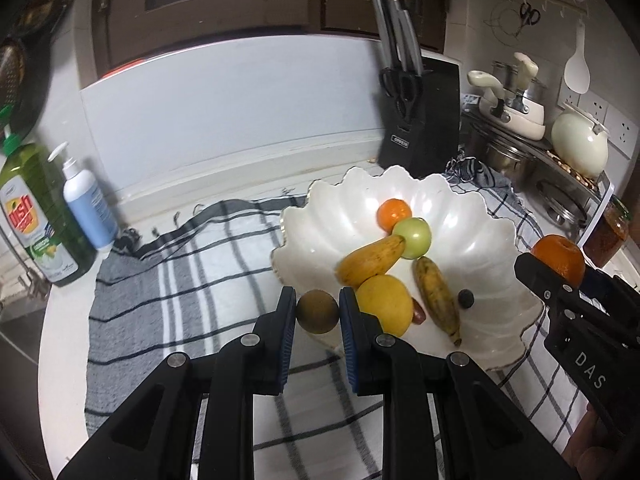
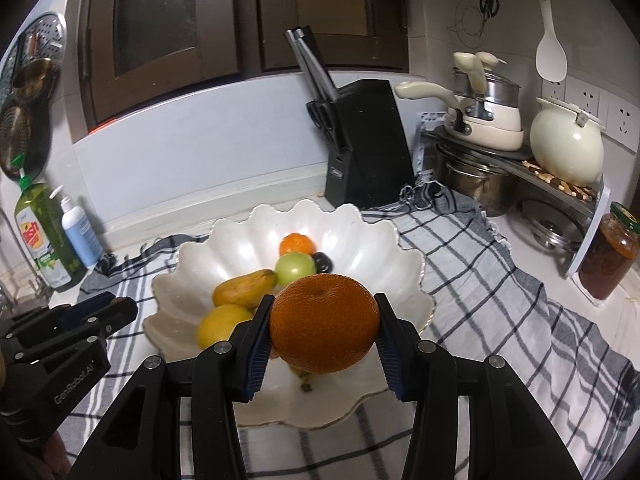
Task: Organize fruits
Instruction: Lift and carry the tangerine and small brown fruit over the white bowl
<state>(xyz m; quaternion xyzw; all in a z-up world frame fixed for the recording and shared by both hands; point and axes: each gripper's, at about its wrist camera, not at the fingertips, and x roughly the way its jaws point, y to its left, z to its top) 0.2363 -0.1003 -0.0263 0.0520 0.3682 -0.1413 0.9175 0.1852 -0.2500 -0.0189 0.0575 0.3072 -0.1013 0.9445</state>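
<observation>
A white scalloped bowl (image 1: 472, 216) sits on a checked cloth and holds two bananas (image 1: 372, 261), a green apple (image 1: 414, 237), a small orange (image 1: 394, 213), a yellow fruit (image 1: 385, 309) and a dark plum (image 1: 465, 299). My left gripper (image 1: 317, 312) is shut on a brown kiwi (image 1: 317, 311), held over the bowl's near left rim. My right gripper (image 2: 325, 330) is shut on a large orange (image 2: 325, 328), held above the bowl's (image 2: 360, 232) near side. The right gripper and its orange (image 1: 560, 258) also show at the right in the left wrist view.
A black knife block (image 1: 420, 116) stands behind the bowl. Dish soap (image 1: 36, 216) and a pump bottle (image 1: 86, 204) stand at the left. Pots and a cream kettle (image 2: 566, 146) sit on a rack at the right, with a jar (image 2: 610, 256) beside it.
</observation>
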